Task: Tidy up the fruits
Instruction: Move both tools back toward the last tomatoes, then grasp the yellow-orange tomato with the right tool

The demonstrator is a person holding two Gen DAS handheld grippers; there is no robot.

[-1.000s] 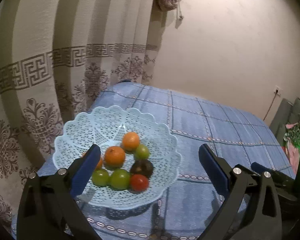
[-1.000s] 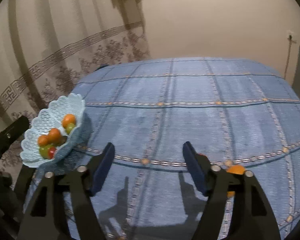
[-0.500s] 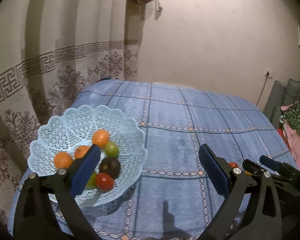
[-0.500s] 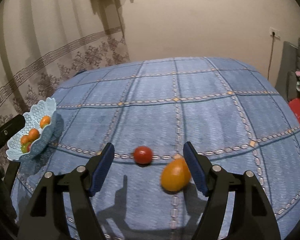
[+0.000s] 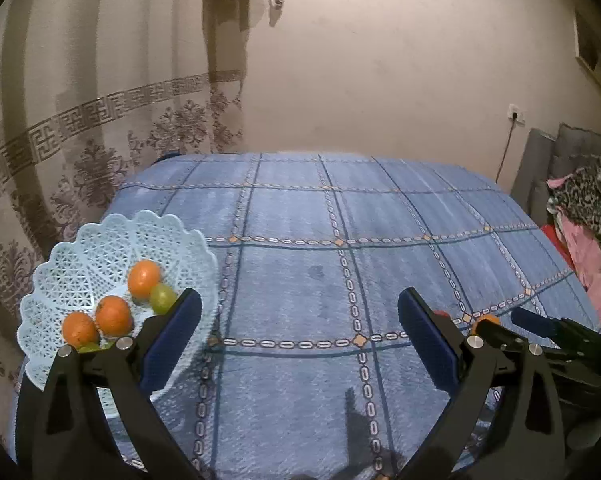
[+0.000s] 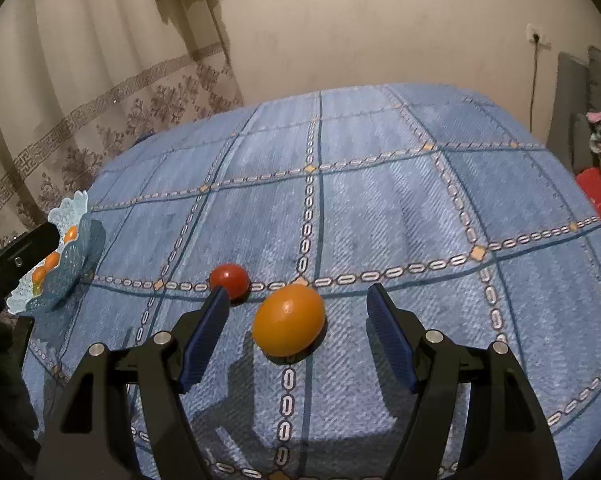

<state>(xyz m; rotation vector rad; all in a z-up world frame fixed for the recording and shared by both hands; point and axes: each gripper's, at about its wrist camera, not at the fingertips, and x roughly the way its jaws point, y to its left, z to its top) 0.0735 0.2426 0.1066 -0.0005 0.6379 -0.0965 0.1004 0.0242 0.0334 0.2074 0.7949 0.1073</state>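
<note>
A pale blue lattice basket (image 5: 100, 248) sits at the table's left edge, holding oranges (image 5: 144, 277) and a green fruit (image 5: 162, 298). My left gripper (image 5: 300, 324) hovers open to its right, with nothing between its fingers. In the right wrist view an orange fruit (image 6: 289, 320) lies on the blue cloth between the open fingers of my right gripper (image 6: 296, 316), untouched by either. A red tomato (image 6: 229, 280) rests just behind the left fingertip (image 6: 208, 328). The basket (image 6: 66, 276) shows far left there.
The blue checked tablecloth (image 5: 340, 272) covers the whole table. A patterned curtain (image 5: 80, 128) hangs behind the basket. A chair with piled clothes (image 5: 580, 208) stands at the right. The right gripper's tool (image 5: 548, 328) shows low right in the left wrist view.
My right gripper has swung right and moved in until the orange fruit lies between its fingers. The left gripper's view has panned right, so the basket slid to the left.
</note>
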